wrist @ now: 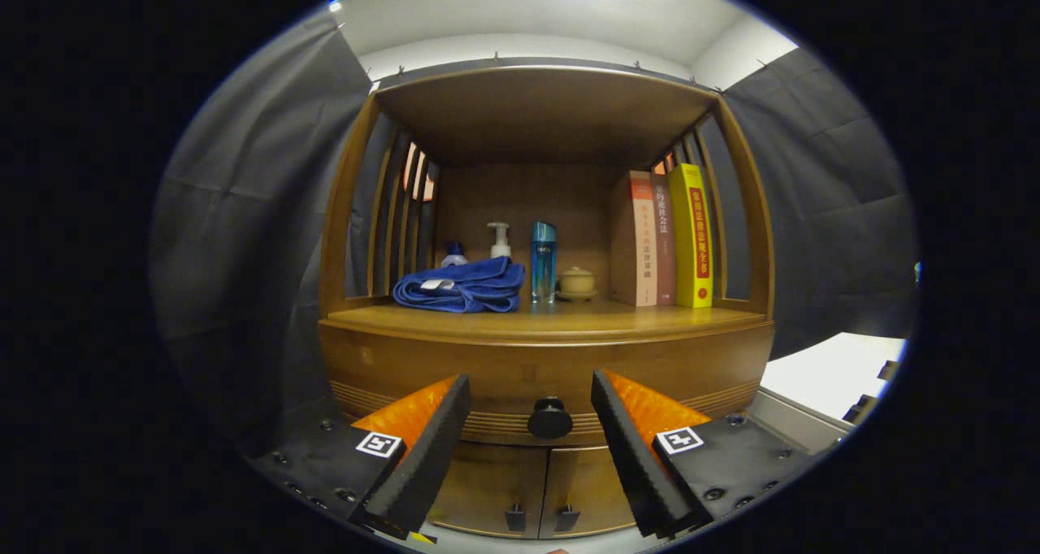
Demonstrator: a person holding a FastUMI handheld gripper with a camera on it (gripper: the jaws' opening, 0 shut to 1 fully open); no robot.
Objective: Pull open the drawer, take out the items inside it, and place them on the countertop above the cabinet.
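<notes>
Between the spread fingers of the hand-held gripper (530, 400), the closed drawer's knob (550, 418).

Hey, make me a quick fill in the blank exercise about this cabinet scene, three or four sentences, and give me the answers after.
1. The gripper has its fingers ____, apart on either side of the drawer knob.
2. The drawer is ____.
3. The folded towel on the countertop is ____ in colour.
4. The yellow book stands ____ beside two other books.

Answers: open; closed; blue; upright
</notes>
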